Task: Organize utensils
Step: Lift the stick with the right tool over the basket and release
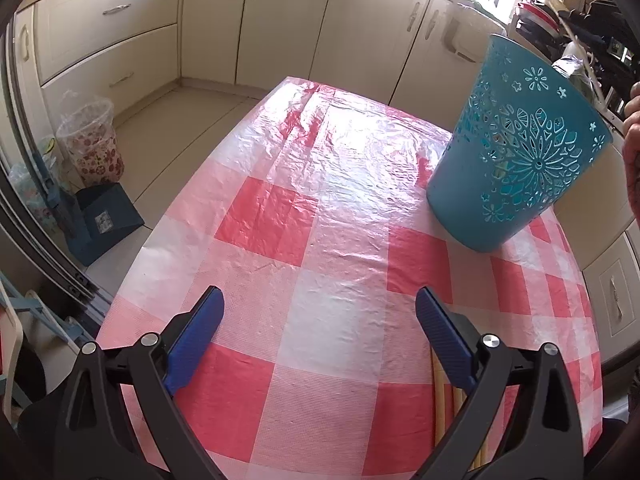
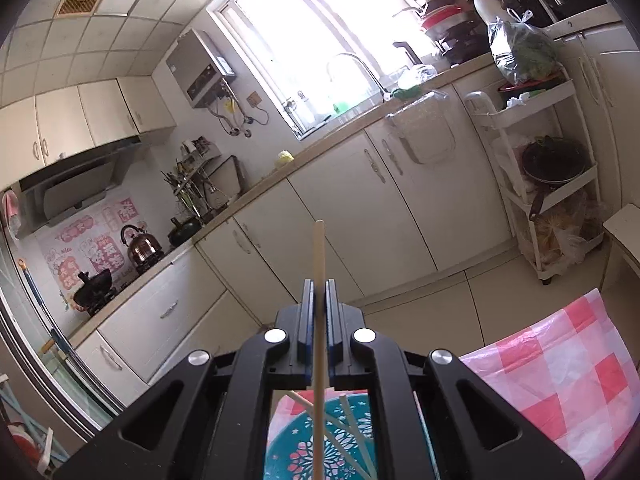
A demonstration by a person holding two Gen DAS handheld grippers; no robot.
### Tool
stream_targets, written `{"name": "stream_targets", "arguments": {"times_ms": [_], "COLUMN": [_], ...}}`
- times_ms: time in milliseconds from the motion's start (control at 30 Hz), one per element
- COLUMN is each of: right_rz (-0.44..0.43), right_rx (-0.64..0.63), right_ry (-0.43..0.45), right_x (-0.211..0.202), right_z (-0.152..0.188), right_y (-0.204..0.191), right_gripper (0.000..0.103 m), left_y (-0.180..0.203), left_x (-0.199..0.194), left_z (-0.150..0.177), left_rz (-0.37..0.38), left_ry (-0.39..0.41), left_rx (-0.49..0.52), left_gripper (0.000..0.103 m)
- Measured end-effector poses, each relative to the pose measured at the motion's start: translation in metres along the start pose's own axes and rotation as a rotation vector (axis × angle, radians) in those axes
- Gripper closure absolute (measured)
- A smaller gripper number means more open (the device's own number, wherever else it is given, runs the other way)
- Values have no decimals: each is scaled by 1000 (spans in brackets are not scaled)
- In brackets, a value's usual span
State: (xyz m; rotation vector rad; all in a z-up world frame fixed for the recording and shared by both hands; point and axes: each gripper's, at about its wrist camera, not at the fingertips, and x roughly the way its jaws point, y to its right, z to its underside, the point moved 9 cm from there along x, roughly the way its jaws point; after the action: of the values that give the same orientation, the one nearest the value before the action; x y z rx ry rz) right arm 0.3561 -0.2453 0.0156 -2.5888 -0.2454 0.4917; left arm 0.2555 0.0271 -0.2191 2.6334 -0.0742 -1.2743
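A teal perforated plastic holder (image 1: 516, 152) stands at the right side of the red-and-white checked table (image 1: 320, 216). My left gripper (image 1: 319, 300) hovers open over the table's near part, nothing between its blue pads. A few wooden chopsticks (image 1: 444, 412) lie on the cloth under its right finger. In the right wrist view my right gripper (image 2: 319, 286) is shut on one wooden chopstick (image 2: 319, 248), held upright above the teal holder (image 2: 336, 440). A couple of pale sticks lean inside that holder.
Cream kitchen cabinets (image 1: 280, 28) run behind the table. A lined floral bin (image 1: 94, 142) and a blue dustpan (image 1: 106, 220) sit on the floor at left. A white shelf trolley (image 2: 552, 168) stands at the right, and a person's hand (image 1: 632, 152) shows at the left wrist view's right edge.
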Motion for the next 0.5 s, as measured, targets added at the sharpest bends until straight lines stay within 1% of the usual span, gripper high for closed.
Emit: {"name": "stream_targets", "arguments": {"times_ms": [100,267,367,500], "right_rz": [16,30,20,-1], "right_rx": [-63,-103,-136,-211], "right_ry": [-37,-95,-104,-100], "right_x": [4,2,-14,-57], "right_z": [18,36,38,45], "right_y": [-2,-1,-6,-24], "right_gripper": [97,97,97,94], "left_y": [0,0,1,0], "left_x": [0,0,0,0], "left_z": [0,0,1,0], "left_rz": [5,8,7,11], "left_ry": [2,-1,-3,0], "left_rx": [-4,-7,-2,-9], "left_gripper": [10,10,9,9]}}
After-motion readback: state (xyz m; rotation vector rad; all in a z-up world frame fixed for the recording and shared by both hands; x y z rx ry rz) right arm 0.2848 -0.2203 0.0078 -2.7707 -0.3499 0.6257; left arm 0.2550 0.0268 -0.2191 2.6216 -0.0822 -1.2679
